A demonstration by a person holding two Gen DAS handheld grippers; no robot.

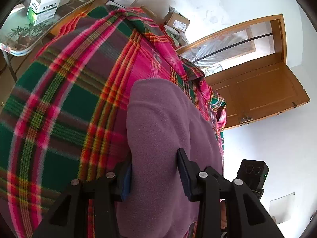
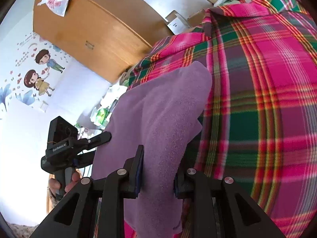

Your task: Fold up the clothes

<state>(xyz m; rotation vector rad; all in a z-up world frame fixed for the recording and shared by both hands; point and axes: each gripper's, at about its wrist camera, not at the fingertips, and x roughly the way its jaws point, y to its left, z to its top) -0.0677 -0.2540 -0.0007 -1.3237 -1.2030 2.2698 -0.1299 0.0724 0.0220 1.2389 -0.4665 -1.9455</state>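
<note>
A purple fleece garment (image 1: 166, 130) hangs lifted over a bright pink, green and red plaid cloth (image 1: 65, 99). My left gripper (image 1: 155, 176) is shut on a thick fold of it, with fleece filling the gap between the pads. In the right wrist view the same purple garment (image 2: 158, 107) runs up from my right gripper (image 2: 158, 178), which is shut on another bunched part. The left gripper (image 2: 100, 145) shows there at the garment's left edge, held by a hand (image 2: 59, 184). The plaid cloth (image 2: 257, 99) fills the right side.
A wooden door (image 1: 257, 91) stands behind the plaid surface, with cardboard boxes (image 1: 177, 22) near it. A tray (image 1: 83, 2) holds a green and white box (image 1: 42, 10). A wooden cabinet (image 2: 89, 33) carries a plastic bag (image 2: 55, 0); cartoon wall stickers (image 2: 39, 69) are at left.
</note>
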